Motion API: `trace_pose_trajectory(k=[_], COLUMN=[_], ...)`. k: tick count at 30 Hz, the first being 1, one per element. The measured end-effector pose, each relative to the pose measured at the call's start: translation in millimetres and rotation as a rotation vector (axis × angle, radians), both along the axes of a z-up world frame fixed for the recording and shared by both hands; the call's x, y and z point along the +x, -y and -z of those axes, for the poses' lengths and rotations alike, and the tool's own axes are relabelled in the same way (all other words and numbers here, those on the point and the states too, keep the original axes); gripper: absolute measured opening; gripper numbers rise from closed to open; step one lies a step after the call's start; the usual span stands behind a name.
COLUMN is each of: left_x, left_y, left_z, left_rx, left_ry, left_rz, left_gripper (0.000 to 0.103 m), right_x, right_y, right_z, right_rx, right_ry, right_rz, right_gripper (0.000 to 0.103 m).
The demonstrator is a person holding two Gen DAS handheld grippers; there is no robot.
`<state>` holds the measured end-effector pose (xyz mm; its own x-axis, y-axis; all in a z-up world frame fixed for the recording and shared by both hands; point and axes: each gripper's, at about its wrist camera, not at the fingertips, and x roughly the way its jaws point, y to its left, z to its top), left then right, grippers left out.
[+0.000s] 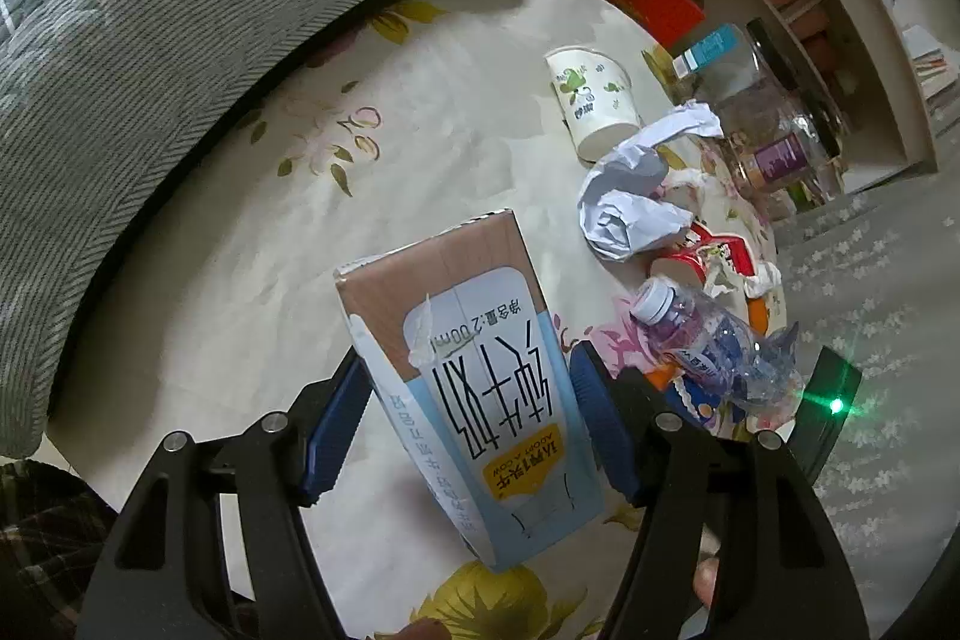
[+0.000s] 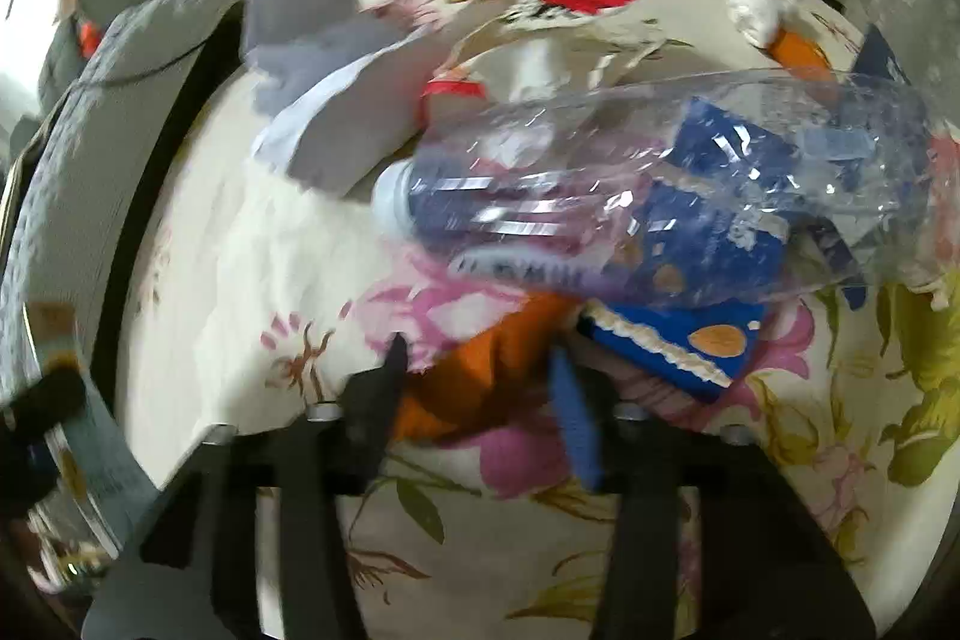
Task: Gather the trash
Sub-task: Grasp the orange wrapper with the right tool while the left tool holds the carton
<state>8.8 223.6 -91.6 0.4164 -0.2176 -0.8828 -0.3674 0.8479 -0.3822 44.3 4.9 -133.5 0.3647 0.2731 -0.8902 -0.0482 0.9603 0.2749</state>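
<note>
Tools tilt steeply down: left tool (image 1: 468, 400) grips milk carton (image 1: 474, 394); right tool (image 2: 480, 382) pinches orange wrapper (image 2: 480, 376).

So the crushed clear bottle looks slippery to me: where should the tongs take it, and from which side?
Grip the plastic bottle across its crumpled middle, at the label, coming from above. It lies on its side on the table with the white cap toward the paper ball; the flattened, creased body should give better purchase than the cap.

Glossy paperboard milk carton (image 1: 474, 400), crinkled clear plastic bottle (image 2: 630, 196), matt floral cloth tablecloth (image 1: 420, 148).
</note>
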Motion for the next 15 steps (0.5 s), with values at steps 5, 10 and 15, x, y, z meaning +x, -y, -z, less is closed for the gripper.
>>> trace_pose_trajectory(k=[5,10,15], left_x=[-2.2,-4.0,-4.4], left_y=[4.4,13.2,31.8], left_z=[-5.2,-16.5,-29.8], left_rx=[0.032,0.072,0.130], left_ry=[0.025,0.082,0.147], left_rz=[0.010,0.033,0.066], left_gripper=[0.066,0.066,0.066], right_x=[-27.0,-62.5,-86.5], right_y=[9.5,21.9,51.0], right_z=[-20.0,-60.2,-101.4], right_rx=[0.067,0.063,0.050], right_ry=[-0.001,0.081,0.168], right_rz=[-0.035,-0.063,-0.051], right_gripper=[0.018,0.017,0.017])
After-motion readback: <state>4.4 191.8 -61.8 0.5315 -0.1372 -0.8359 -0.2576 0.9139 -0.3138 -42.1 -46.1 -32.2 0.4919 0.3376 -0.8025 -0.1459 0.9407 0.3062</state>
